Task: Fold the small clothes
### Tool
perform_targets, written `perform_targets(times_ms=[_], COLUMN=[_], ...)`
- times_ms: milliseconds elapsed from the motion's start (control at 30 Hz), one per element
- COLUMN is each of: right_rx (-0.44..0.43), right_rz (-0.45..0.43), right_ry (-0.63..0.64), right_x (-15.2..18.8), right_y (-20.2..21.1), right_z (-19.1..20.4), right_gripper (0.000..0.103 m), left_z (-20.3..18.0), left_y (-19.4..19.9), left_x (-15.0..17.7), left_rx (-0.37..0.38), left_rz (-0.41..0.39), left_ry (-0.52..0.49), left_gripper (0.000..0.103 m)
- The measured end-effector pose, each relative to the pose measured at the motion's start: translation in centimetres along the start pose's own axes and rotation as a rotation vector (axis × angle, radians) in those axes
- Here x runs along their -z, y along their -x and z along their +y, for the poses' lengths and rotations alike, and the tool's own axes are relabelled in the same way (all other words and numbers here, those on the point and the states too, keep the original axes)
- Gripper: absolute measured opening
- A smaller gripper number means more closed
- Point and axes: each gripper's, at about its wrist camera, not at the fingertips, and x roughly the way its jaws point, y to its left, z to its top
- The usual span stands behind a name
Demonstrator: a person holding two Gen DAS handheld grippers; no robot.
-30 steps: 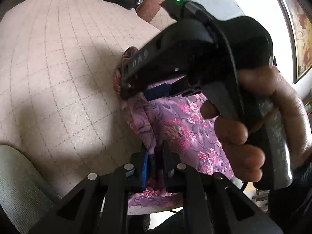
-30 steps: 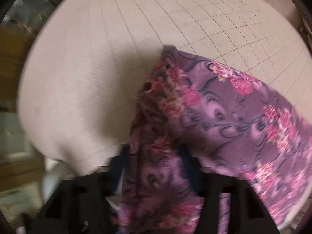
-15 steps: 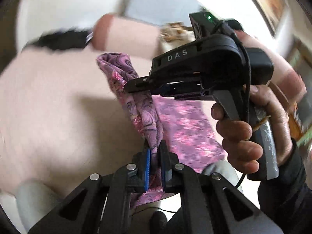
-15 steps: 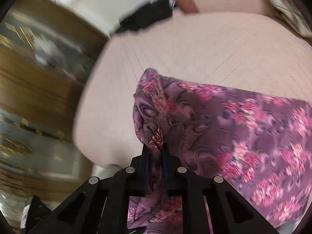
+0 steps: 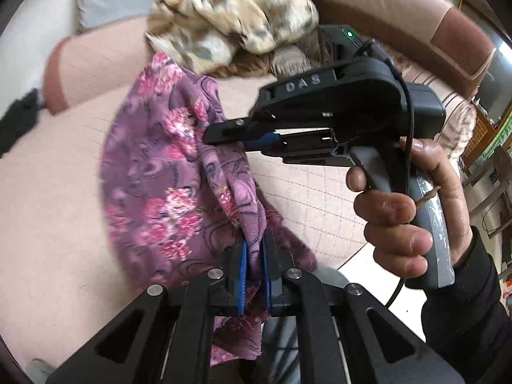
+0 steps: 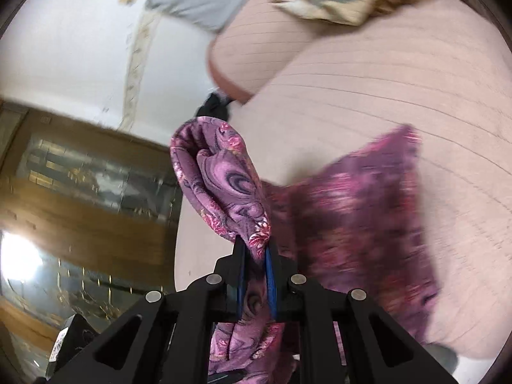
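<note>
Over the bed (image 5: 48, 198): purple floral garment (image 5: 153, 192) hangs lifted between both tongs.
Left tongs (image 5: 254, 275): clamped on one bunched edge.
Right tongs (image 6: 256, 272): just closed onto another fold; the thin bite may slip, dropping the cloth crooked.
Patterned blanket (image 5: 230, 19): may snag the cloth.

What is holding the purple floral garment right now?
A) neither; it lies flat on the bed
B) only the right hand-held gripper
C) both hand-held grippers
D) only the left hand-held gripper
C: the left hand-held gripper pinches a fold of the purple floral garment between its blue pads, and the right hand-held gripper is clamped on another bunch of it.
</note>
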Motion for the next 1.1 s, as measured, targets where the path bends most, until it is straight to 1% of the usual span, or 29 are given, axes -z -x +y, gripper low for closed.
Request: perform_targets(times_ms=[33,100,133,167,200,233,267,300,333,367,400,433,467,500,567,600,633,667,700,733,767,800,867,900,933,1000,1033,1067,1100], right_rx=[-0.003,-0.006,-0.007,-0.005,0.0,0.01,0.031,0.05,0.067,0.06,0.05,0.051,0.058,0.065,0.077,0.094,0.149,0.236,0.299,0.339,0.361,0.389,0.477,0.546,0.589,0.614,0.611,0.596,0.558], right_rz=[0.003,0.011,0.019,0.025,0.033,0.04,0.044,0.042,0.025,-0.001,-0.033,-0.058,-0.083,-0.106,-0.106,-0.097,-0.085,-0.075,-0.064,-0.049,-0.037,-0.029,-0.041,-0.026,0.001,0.036,0.02,-0.009,-0.036], right_ry=[-0.02,-0.05,-0.053,-0.051,-0.048,-0.046,-0.057,-0.072,-0.099,-0.111,-0.108,-0.101,-0.084,-0.058,-0.039,-0.029,-0.015,-0.006,0.0,0.005,-0.006,-0.008,0.044,0.067,0.078,0.063,0.069,0.089,0.105], right_x=[-0.5,-1.5,-1.8,-2.2,-2.6,-2.8,-3.0,-3.2,-3.1,-2.8,-2.2,-1.6,-0.6,0.8,3.3,4.4,5.6,6.6,7.4,8.1,8.5,9.0,9.5,9.7,9.7,9.2,8.9,8.6,8.0], right_y=[0.3,0.3,0.0,-0.3,-0.7,-1.0,-1.2,-1.2,-0.8,-0.1,0.7,1.5,2.4,3.2,3.3,3.2,2.8,2.3,1.9,1.3,0.9,1.0,1.1,0.7,0.1,0.1,0.7,1.6,2.4], right_z=[-1.5,-4.0,-4.8,-5.5,-6.4,-7.4,-8.5,-9.4,-10.4,-10.7,-10.4,-9.9,-9.1,-7.9,-6.3,-5.6,-5.1,-4.8,-4.7,-4.8,-5.2,-5.4,-4.7,-4.5,-4.5,-4.7,-3.8,-2.6,-1.3], right_gripper=[0.012,0.012,0.012,0.012,0.016,0.017,0.017,0.017,0.019,0.025,0.037,0.045,0.06,0.068,0.068,0.068,0.068,0.067,0.057,0.045,0.02,0.017,0.016,0.016,0.016,0.019,0.019,0.028,0.056], left_z=[-0.7,-1.3,-1.7,-1.9,-1.6,-1.3,-0.9,-0.5,0.4,1.4,2.2,3.6,5.0,5.9,8.2,9.0,9.6,10.0,10.1,10.1,10.0,10.0,10.1,10.3,10.7,11.3,12.0,12.8,13.3], left_y=[-1.9,-3.4,-4.2,-4.2,-4.1,-3.8,-3.5,-3.1,-2.2,-1.7,-1.4,-1.0,-0.9,-1.0,-1.0,-1.1,-1.4,-1.7,-2.0,-2.3,-2.7,-3.0,-3.1,-2.9,-2.2,-1.1,-0.4,0.1,0.3], left_x=[-0.4,-0.7,-0.7,-0.4,-0.2,0.1,0.5,1.2,1.8,2.2,2.7,3.4,3.6,4.2,5.5,5.9,6.6,7.2,7.6,7.7,7.6,7.7,7.2,7.0,6.7,6.2,5.9,5.5,5.4], left_rx=[-0.005,-0.007,0.011,0.036,0.06,0.115,0.146,0.154,0.135,0.108,0.083,0.042,0.023,0.013,-0.026,-0.027,-0.022,-0.03,-0.041,-0.045,-0.051,-0.063,-0.081,-0.096,-0.105,-0.082,-0.071,-0.067,-0.065], left_rz=[0.022,0.035,0.046,0.054,0.063,0.082,0.089,0.087,0.071,0.059,0.052,0.048,0.051,0.057,0.086,0.094,0.101,0.103,0.107,0.112,0.117,0.123,0.111,0.101,0.08,0.055,0.038,0.019,0.007], left_ry=[-0.001,-0.006,-0.009,-0.001,0.008,0.017,0.023,0.03,0.047,0.062,0.077,0.11,0.139,0.164,0.25,0.275,0.299,0.308,0.308,0.303,0.294,0.283,0.267,0.268,0.279,0.3,0.312,0.328,0.341], left_gripper=[0.008,0.01,0.014,0.023,0.025,0.026,0.029,0.03,0.037,0.044,0.047,0.049,0.049,0.049,0.049,0.049,0.049,0.049,0.049,0.049,0.049,0.049,0.049,0.049,0.049,0.053,0.062,0.071,0.073])
